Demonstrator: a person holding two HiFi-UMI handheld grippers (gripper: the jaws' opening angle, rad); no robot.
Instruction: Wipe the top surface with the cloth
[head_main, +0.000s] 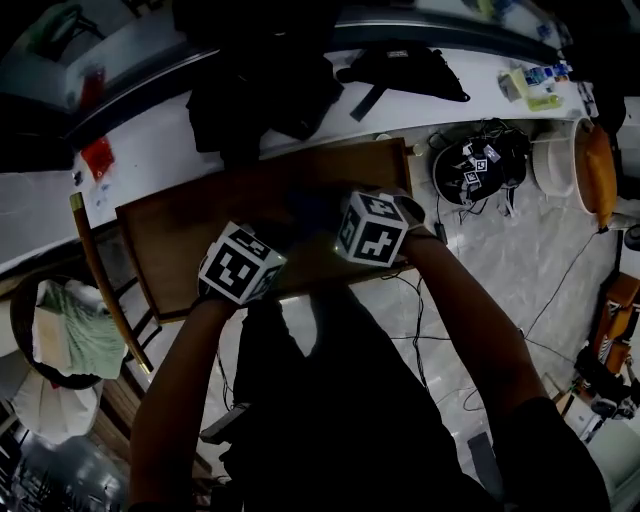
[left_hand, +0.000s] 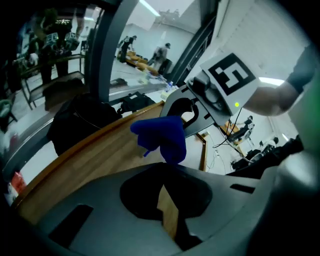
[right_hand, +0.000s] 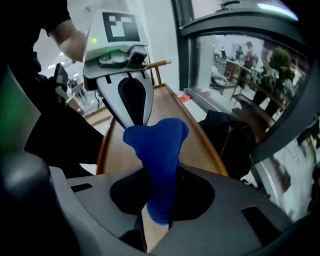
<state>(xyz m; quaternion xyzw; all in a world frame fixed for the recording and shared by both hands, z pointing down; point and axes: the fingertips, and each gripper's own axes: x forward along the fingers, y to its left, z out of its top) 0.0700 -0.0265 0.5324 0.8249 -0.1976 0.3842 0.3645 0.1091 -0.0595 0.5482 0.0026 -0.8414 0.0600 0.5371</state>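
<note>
The wooden table top (head_main: 180, 235) lies below me, dim in the head view. My right gripper (right_hand: 157, 210) is shut on a blue cloth (right_hand: 157, 150), which bunches upward out of its jaws above the wood. From the left gripper view the same cloth (left_hand: 162, 137) hangs from the right gripper (left_hand: 192, 112) just above the table top (left_hand: 85, 165). My left gripper (left_hand: 167, 200) faces it with its jaws together and nothing between them. The two marker cubes (head_main: 242, 263) (head_main: 372, 228) sit close together over the table's near edge.
A black bag (head_main: 265, 90) rests on the white ledge behind the table. A wooden chair (head_main: 100, 280) and a basket with green fabric (head_main: 70, 330) stand at the left. Black gear with markers (head_main: 480, 165) and cables (head_main: 420, 330) lie on the floor at right.
</note>
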